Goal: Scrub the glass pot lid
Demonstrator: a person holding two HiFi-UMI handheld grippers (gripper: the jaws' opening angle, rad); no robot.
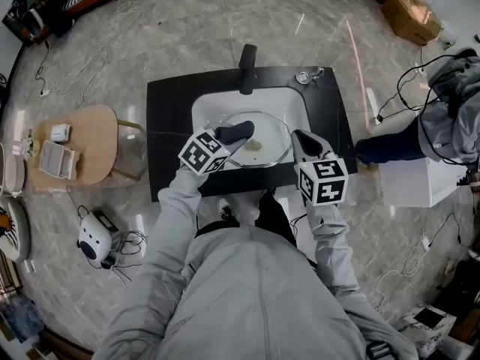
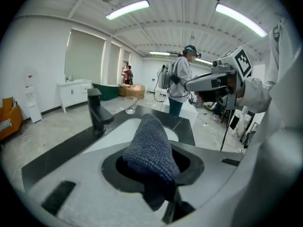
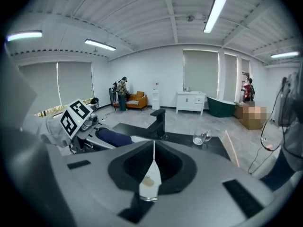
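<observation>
— Head view sets the glass pot lid (image 1: 259, 142) mid-frame, over the sink (image 1: 204, 113). Which step is this?
— Scrubbing, probably. The right hand-held gripper (image 1: 298, 142) pinches the rim of the clear, pale-smeared lid. The left hand-held gripper (image 1: 225, 136) clamps a dark cloth (image 1: 238, 130), which next needs pressing onto the glass.

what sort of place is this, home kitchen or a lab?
Probably a big open workroom or showroom, not a home: a lone sink counter on stone floor, loose cables around, a bathtub by the far wall.
</observation>
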